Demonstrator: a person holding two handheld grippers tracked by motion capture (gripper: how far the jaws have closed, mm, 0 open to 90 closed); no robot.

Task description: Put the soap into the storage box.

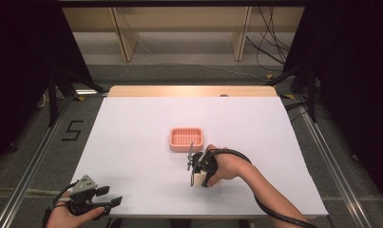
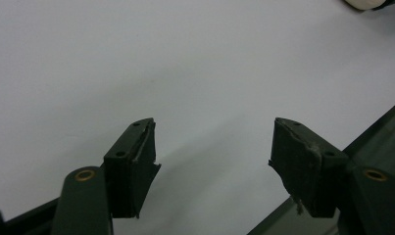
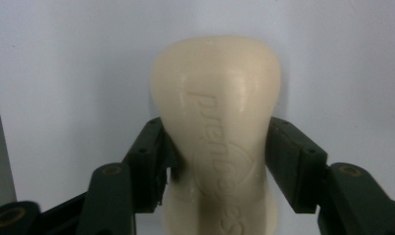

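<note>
Pink soap dish [image 1: 186, 139] just beyond jaw-clamped soap bar [image 3: 219, 127].

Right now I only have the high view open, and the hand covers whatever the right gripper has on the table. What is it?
Observer: A cream bar of soap with raised lettering; the right gripper pinches it at its narrow waist, both pads pressing on it.
Operator: Is the left gripper carrying anything?
Observer: No. In the left gripper view the left gripper stands open, with just the bare white table between its jaws.
Operator: Is the soap lying flat?
Observer: It appears to lie lengthwise between the jaws, lettered face toward the camera, white table behind. The pink soap dish sits apart, farther up the table.
</note>
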